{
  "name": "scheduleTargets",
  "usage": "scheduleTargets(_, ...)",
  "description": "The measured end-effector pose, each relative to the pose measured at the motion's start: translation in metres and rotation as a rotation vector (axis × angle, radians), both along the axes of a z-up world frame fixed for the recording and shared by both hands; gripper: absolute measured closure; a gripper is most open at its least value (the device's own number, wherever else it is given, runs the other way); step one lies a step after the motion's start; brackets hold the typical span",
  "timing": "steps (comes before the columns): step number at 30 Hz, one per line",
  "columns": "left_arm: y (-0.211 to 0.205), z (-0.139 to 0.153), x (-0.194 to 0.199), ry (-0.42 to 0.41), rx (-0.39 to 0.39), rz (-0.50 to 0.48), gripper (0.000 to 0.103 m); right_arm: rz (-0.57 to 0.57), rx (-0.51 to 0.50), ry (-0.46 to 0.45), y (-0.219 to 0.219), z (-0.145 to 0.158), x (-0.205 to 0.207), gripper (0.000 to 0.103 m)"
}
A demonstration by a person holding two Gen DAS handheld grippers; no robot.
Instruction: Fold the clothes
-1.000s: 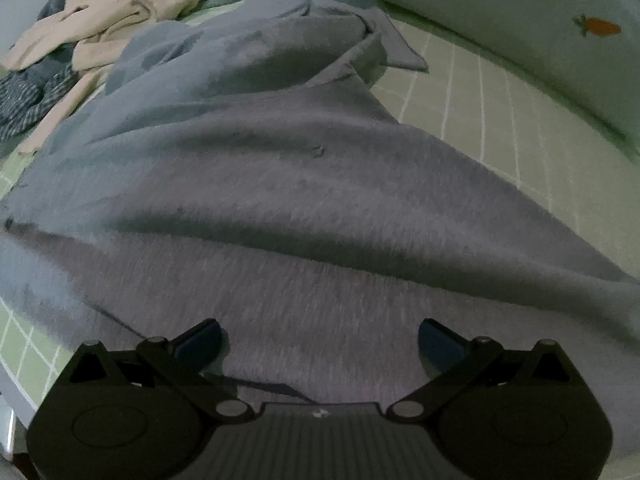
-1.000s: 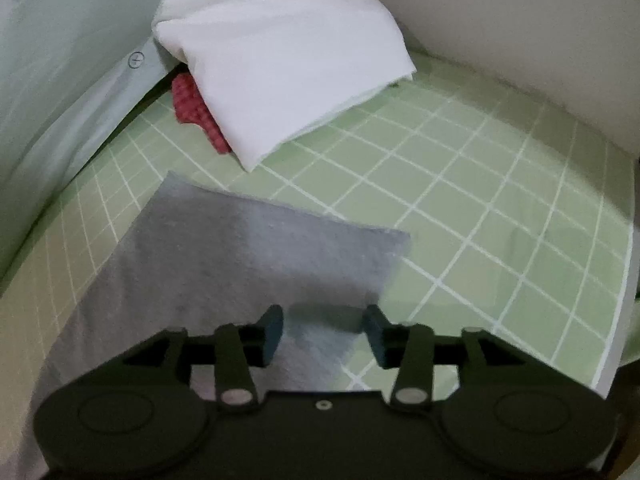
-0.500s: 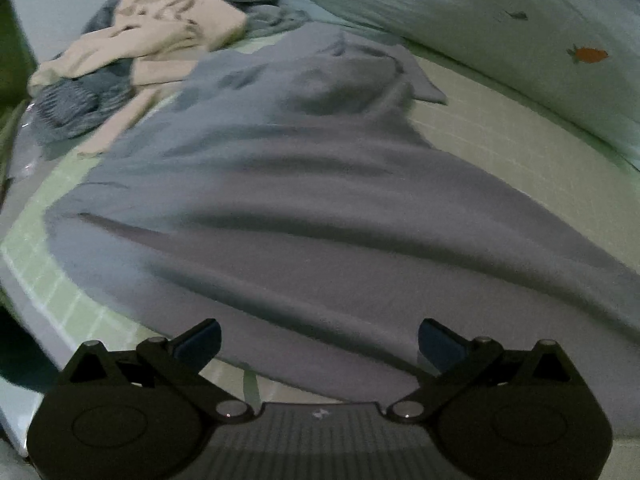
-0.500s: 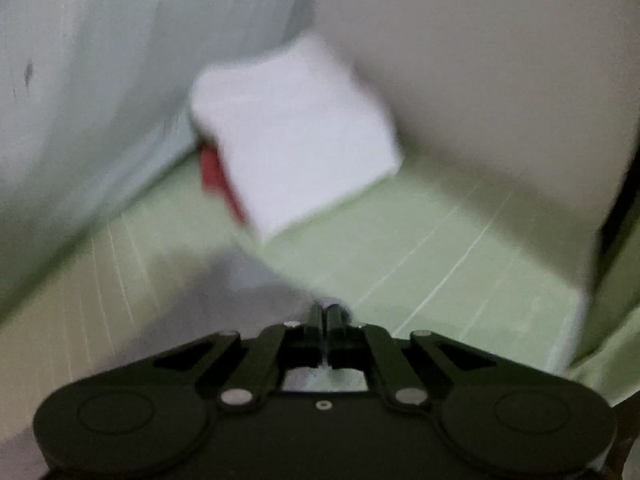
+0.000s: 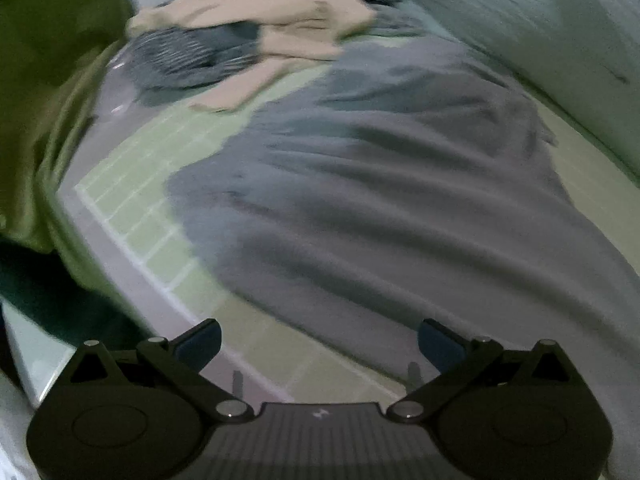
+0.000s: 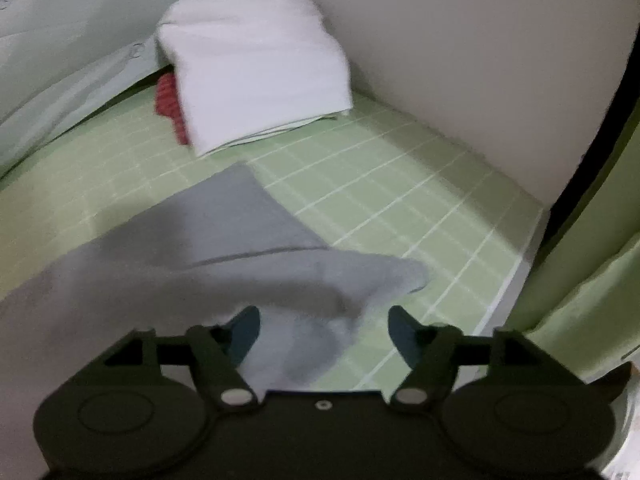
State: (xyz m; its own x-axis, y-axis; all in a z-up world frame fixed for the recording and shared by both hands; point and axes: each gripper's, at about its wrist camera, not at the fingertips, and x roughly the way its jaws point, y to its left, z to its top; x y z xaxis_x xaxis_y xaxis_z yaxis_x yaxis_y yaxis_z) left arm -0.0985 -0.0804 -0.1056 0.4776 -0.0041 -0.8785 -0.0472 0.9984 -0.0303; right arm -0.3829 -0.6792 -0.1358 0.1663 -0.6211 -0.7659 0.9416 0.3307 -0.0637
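Grey garment [image 6: 224,264] between the spread jaws, corner folded over.

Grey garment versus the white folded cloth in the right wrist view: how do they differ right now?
The grey garment lies spread and rumpled on the green checked sheet, one edge turned over near the open right gripper. The white folded cloth is a compact stack by the wall, resting on a red item. Grey reaches the gripper; white sits far off. Both lie on the same sheet.
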Motion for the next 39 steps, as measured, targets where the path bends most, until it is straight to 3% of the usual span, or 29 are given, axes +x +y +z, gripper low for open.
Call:
scheduleTargets(3,0.021,-0.004,0.008,0.009,-0.026,0.038,0.003,0.053,0.004,-0.018,0.023,0.007,0.016,0.026)
scheduleTargets(8,0.056,-0.009,0.021,0.024,-0.07,0.102,0.029,0.171,0.016,-0.008,0.074,0.017,0.047,0.025)
scheduleTargets(15,0.071,-0.022,0.044,0.052,-0.13,0.039,0.058,0.264,0.041,-0.017,0.154,0.021,0.086,0.024)
scheduleTargets(18,0.075,-0.024,0.049,0.037,-0.115,-0.013,0.099,0.3,0.032,0.002,0.184,0.017,0.1,0.024)
scheduleTargets(19,0.077,-0.025,0.051,0.04,-0.116,-0.029,0.102,0.305,0.031,0.003,0.194,0.016,0.104,0.024)
scheduleTargets(24,0.092,-0.017,0.049,-0.016,-0.085,-0.074,0.102,0.322,0.055,0.006,0.226,0.008,0.117,0.024)
scheduleTargets(29,0.123,-0.012,0.06,-0.054,-0.022,-0.017,0.102,0.341,0.075,0.005,0.248,0.002,0.122,0.024)
scheduleTargets(33,0.132,-0.008,0.064,-0.04,-0.065,0.02,0.097,0.329,0.104,-0.01,0.241,-0.002,0.121,0.024)
scheduleTargets(37,0.114,0.0,0.053,-0.054,-0.045,0.023,0.053,0.323,0.102,-0.03,0.227,0.002,0.119,0.02)
scheduleTargets(39,0.104,0.004,0.049,-0.061,-0.05,0.032,0.042,0.33,0.096,-0.032,0.217,0.004,0.118,0.015)
